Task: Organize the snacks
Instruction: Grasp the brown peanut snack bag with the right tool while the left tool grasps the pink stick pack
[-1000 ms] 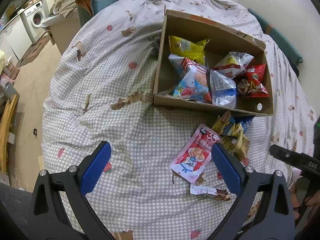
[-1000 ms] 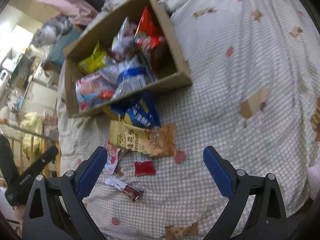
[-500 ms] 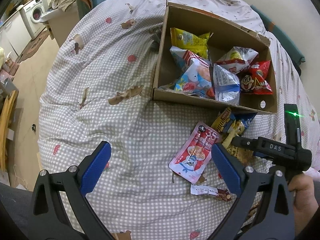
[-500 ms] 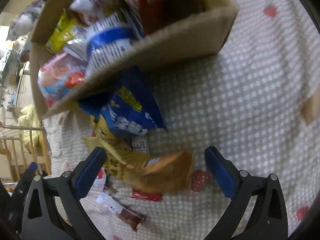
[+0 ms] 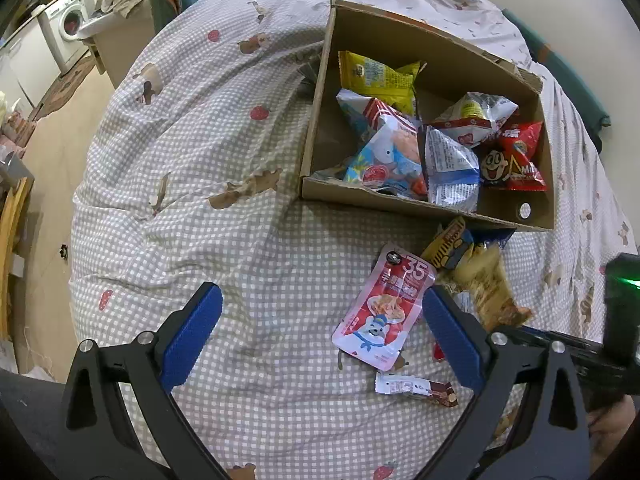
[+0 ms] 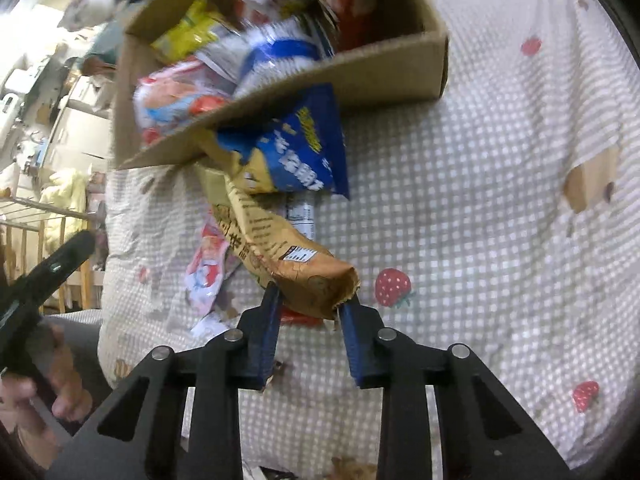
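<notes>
A cardboard box with several snack bags in it stands on the checked bedspread. In front of it lie a pink pouch, a blue and yellow packet and a small wrapped bar. My right gripper is closing its jaws on the near end of a brown snack packet, and the blue pads pinch that end. The packet's far end lies under the blue packet by the box wall. My left gripper hangs open above the bedspread, left of the pink pouch, holding nothing.
A small red packet lies under the brown packet's gripped end. A person's hand holds the left gripper's handle. The bed's left edge drops to the floor, with a washing machine beyond. Bare bedspread stretches right of the snacks.
My right gripper came in low over the loose snacks and its wide jaws narrowed onto the brown packet's end, which now lifts off the bedspread. The left gripper has stayed in place, open.
</notes>
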Available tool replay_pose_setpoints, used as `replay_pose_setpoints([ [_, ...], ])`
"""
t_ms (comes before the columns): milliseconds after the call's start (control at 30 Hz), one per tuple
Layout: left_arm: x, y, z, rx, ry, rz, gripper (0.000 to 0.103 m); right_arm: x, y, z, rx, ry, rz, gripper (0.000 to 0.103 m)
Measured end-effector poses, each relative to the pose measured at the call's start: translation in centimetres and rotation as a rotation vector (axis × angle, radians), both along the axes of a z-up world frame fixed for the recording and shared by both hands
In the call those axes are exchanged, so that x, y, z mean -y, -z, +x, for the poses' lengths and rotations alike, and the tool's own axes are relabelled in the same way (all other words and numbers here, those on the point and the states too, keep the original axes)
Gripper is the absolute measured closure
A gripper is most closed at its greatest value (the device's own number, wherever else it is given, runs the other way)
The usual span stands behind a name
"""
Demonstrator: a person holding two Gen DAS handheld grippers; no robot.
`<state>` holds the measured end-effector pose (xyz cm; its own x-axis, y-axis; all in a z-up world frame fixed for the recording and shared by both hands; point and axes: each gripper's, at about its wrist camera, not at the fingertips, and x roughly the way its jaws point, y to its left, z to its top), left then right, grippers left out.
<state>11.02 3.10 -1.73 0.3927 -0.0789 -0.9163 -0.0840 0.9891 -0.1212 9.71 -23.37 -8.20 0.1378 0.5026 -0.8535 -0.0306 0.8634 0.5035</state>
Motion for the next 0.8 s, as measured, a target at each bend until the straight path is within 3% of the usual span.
replay_pose_setpoints([
  [133, 0.2, 0.5, 0.2, -0.013, 0.002, 0.017, 0.004, 0.3, -2.9, -2.2, 0.078, 0.001, 0.047, 0.093],
  [233, 1.3, 2.4, 1.1, -0.079, 0.052, 0.055, 0.004, 0.9, -4.8, -3.4, 0.153, 0.014, 0.067, 0.096],
  [433, 5.3, 6.7, 2.2, -0.209, 0.256, 0.083, 0.004, 2.9, -4.9, -4.2, 0.144, 0.046, 0.057, 0.096],
  [600, 7.8, 8.5, 2.5, -0.194, 0.354, 0.144, 0.005, 4.8, -4.6, -4.3, 0.137, 0.109, 0.082, 0.097],
  [700, 8.4, 9.4, 3.1, -0.201, 0.393, 0.131, 0.018, 5.0, -5.2, -4.6, 0.163, 0.109, 0.087, 0.097],
  [767, 8.4, 9.6, 3.2, -0.211, 0.403, 0.112, 0.030, 5.1, -5.1, -4.7, 0.157, 0.111, 0.095, 0.097],
  [800, 8.4, 9.3, 3.2, -0.208, 0.410, 0.115, 0.042, 5.1, -5.1, -4.7, 0.156, 0.112, 0.096, 0.097],
])
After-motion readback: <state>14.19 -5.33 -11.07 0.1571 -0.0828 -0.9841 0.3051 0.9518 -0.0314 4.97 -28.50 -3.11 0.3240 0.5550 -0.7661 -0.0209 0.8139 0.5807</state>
